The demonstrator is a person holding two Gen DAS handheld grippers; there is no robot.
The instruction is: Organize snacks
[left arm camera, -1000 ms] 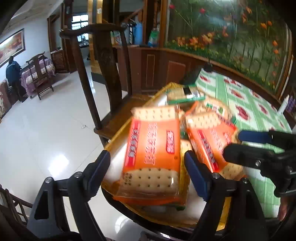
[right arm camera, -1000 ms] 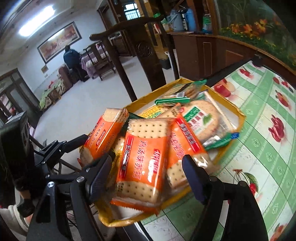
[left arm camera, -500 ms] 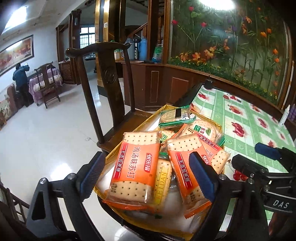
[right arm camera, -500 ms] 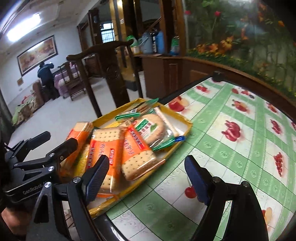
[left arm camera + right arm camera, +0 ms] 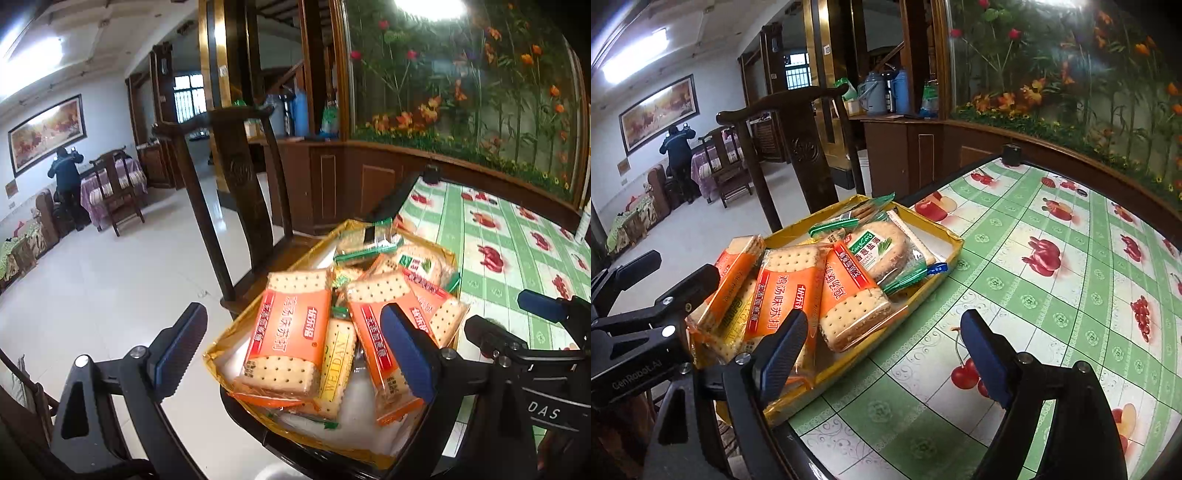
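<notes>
A dark wooden chair (image 5: pixel 236 192) stands just beside the table (image 5: pixel 1052 280), which wears a green checked cloth printed with fruit. Behind the table runs a flowered panel (image 5: pixel 461 92). Flasks (image 5: pixel 886 92) sit on a cabinet (image 5: pixel 905 155). Far off, a person (image 5: pixel 66 184) stands below a framed painting (image 5: pixel 46 129).

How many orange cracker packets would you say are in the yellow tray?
3 show: one orange packet on the left next to the left gripper, one in the middle, and one right of it. More may be hidden underneath in the yellow tray.
</notes>
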